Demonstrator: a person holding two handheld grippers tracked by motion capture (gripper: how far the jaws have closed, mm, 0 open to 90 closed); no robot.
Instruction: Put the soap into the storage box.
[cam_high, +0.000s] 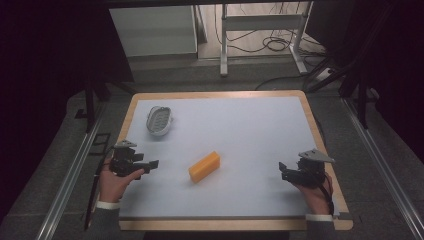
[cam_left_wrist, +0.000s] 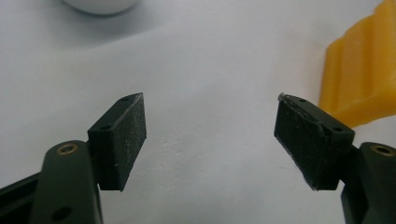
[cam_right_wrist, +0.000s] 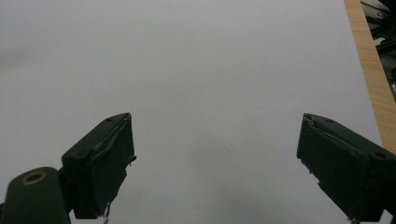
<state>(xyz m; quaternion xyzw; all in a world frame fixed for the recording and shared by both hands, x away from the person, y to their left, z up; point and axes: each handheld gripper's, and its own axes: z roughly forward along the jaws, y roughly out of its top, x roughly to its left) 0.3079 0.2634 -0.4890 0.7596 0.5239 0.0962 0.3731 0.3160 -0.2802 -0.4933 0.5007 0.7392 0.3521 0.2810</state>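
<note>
A yellow-orange block (cam_high: 204, 166) lies near the middle of the white mat, its ridged end showing at the right edge of the left gripper view (cam_left_wrist: 362, 70). A white oval dish (cam_high: 159, 120) with a slotted insert sits at the back left; its rim peeks in at the top (cam_left_wrist: 100, 4). My left gripper (cam_high: 150, 164) rests at the mat's left side, open and empty, jaws pointing toward the block. My right gripper (cam_high: 282, 170) is held at the right side, open, with bare mat between its pads (cam_right_wrist: 107, 163).
The white mat (cam_high: 250, 130) covers a wooden table whose edge (cam_right_wrist: 371, 70) runs just right of the right gripper. Beyond the table stand desk legs and cables (cam_high: 270, 40) on the floor.
</note>
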